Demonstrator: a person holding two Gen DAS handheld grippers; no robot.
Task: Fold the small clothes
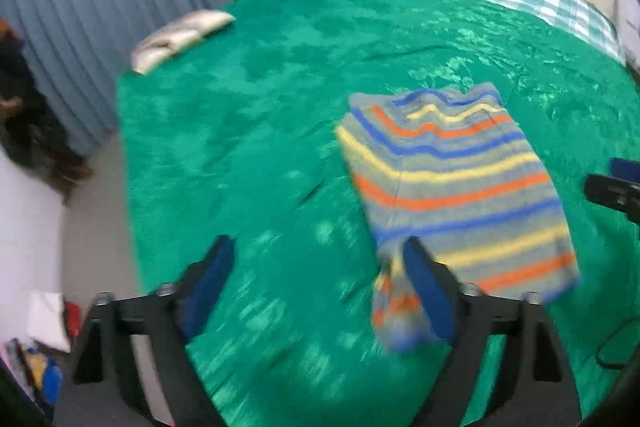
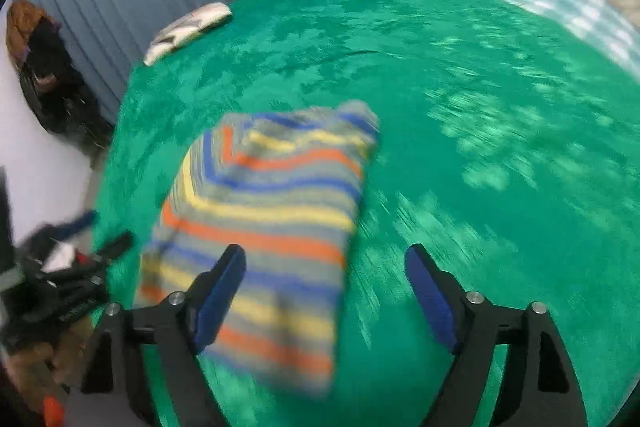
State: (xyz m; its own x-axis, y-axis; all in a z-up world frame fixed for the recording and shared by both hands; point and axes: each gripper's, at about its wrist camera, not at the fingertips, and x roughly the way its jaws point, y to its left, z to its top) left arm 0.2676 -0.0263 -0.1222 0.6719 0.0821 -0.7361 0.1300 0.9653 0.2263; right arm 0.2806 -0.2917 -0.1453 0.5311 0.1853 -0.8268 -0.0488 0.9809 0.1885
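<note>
Striped sweater lies folded on the green blanket of a bed. Left hand-held gripper hovers with jaws spread, its right finger just over the sweater's near corner. Right hand-held gripper hangs wide apart too, gripping nothing. Another folded garment sits near the far edge.

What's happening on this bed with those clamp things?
A person holding a two-finger gripper in each hand is folding small clothes on a green plush bedspread. A striped knit garment in grey, blue, yellow and orange lies folded into a rough rectangle. Both the left gripper and the right gripper are open and hold nothing. A whitish folded cloth sits near the far edge.
</note>
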